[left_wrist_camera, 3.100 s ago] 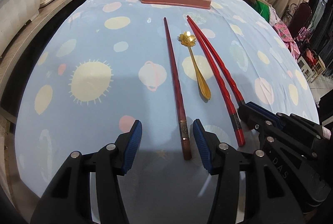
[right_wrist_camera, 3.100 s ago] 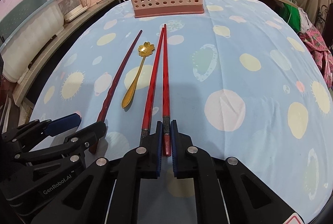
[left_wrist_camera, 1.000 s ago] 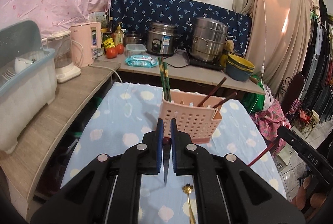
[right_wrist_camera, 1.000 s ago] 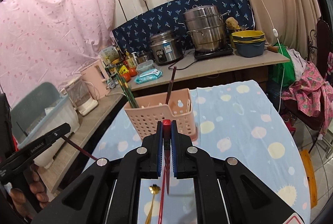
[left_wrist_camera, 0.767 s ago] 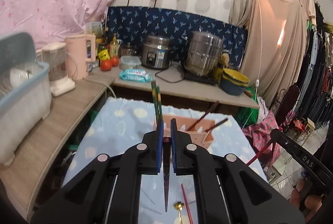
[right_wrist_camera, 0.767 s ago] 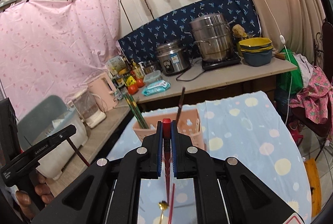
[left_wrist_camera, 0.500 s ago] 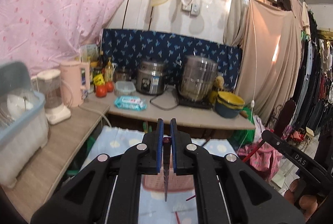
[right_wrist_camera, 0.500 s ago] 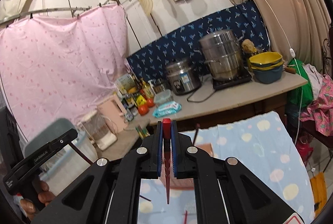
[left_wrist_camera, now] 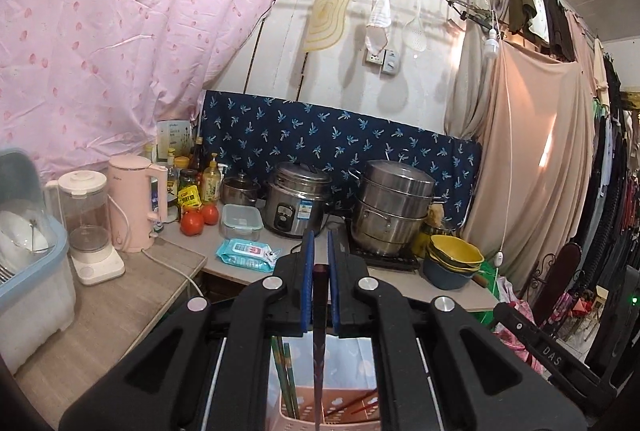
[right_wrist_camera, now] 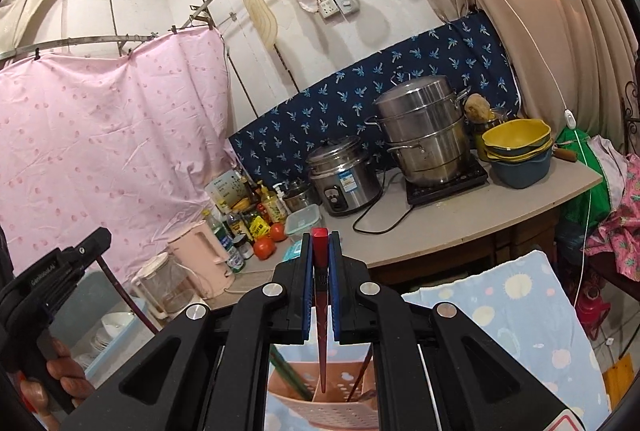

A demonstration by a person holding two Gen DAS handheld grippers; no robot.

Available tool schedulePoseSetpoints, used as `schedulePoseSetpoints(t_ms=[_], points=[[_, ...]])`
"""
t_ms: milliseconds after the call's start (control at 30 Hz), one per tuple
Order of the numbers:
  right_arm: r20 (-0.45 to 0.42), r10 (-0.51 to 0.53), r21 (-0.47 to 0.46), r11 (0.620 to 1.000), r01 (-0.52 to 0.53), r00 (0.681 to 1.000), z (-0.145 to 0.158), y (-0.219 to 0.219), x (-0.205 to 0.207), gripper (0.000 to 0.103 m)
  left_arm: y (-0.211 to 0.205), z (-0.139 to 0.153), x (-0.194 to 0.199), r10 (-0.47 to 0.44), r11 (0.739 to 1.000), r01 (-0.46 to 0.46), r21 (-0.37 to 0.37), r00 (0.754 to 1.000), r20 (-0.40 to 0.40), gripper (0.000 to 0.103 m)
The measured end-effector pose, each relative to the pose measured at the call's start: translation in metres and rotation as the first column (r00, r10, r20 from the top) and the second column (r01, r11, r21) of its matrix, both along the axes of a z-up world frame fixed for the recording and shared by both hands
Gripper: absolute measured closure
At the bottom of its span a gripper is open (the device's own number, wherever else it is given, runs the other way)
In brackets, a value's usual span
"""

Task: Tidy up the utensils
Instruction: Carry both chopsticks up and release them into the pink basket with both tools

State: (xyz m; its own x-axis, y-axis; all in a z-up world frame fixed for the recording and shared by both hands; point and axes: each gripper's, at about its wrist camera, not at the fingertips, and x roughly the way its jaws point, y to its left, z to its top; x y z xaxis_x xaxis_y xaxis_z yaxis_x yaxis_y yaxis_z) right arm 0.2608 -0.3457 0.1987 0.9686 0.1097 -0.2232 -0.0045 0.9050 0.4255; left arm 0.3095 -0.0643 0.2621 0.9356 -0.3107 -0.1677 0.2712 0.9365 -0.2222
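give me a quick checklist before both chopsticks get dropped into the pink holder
1. Left tongs shut on dark red chopstick: ok.
2. Right tongs shut on bright red chopstick: ok.
3. Both chopsticks hang tip down: ok.
4. Tips above the pink utensil holder: ok for the right; the left tip runs out of frame, cannot tell.
5. Free room beside the green chopsticks already in the holder: ok in the right view.
6. Tips inside the rim yet: cannot tell.
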Motion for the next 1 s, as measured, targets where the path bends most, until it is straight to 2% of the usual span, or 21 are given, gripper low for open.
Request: schedulePoseSetpoints(t_ms=[200, 600, 767, 933, 967, 1000], points=[[-0.062, 0.000, 0.000, 1.000, 0.000, 0.998, -0.025, -0.002, 0.025, 0.096, -0.009, -0.020, 0.020, -0.008, 1.000, 0.009, 0.022, 1.000, -0.028, 0.096], [-0.190, 0.042, -0.028, 0.998, -0.049, 0.981, -0.069, 0.008, 0.057, 0.096, -0.014, -0.088, 0.040, 0.025, 0.998, -0.014, 0.068, 0.984, -0.174, 0.096], [-0.214, 0.040, -0.049, 0.997, -0.051, 0.976, -0.079, 0.014, 0.062, 0.095, -0.015, -0.104, 0.046, 0.036, 0.996, -0.019, 0.083, 0.977, -0.209, 0.096], [-0.224, 0.003, -0.057, 0.998, -0.016, 0.974, -0.085, 0.012, 0.063, 0.092, -0.016, -0.109, 0.046, 0.059, 0.994, -0.038, 0.102, 0.976, -0.209, 0.096], [-0.224, -0.007, -0.060, 0.998, -0.006, 0.975, -0.086, 0.011, 0.062, 0.087, -0.016, -0.110, 0.045, 0.068, 0.993, -0.047, 0.107, 0.976, -0.207, 0.090], [-0.222, -0.016, -0.062, 0.998, 0.002, 0.975, -0.086, 0.010, 0.062, 0.078, -0.016, -0.111, 0.044, 0.071, 0.993, -0.049, 0.110, 0.976, -0.206, 0.074]])
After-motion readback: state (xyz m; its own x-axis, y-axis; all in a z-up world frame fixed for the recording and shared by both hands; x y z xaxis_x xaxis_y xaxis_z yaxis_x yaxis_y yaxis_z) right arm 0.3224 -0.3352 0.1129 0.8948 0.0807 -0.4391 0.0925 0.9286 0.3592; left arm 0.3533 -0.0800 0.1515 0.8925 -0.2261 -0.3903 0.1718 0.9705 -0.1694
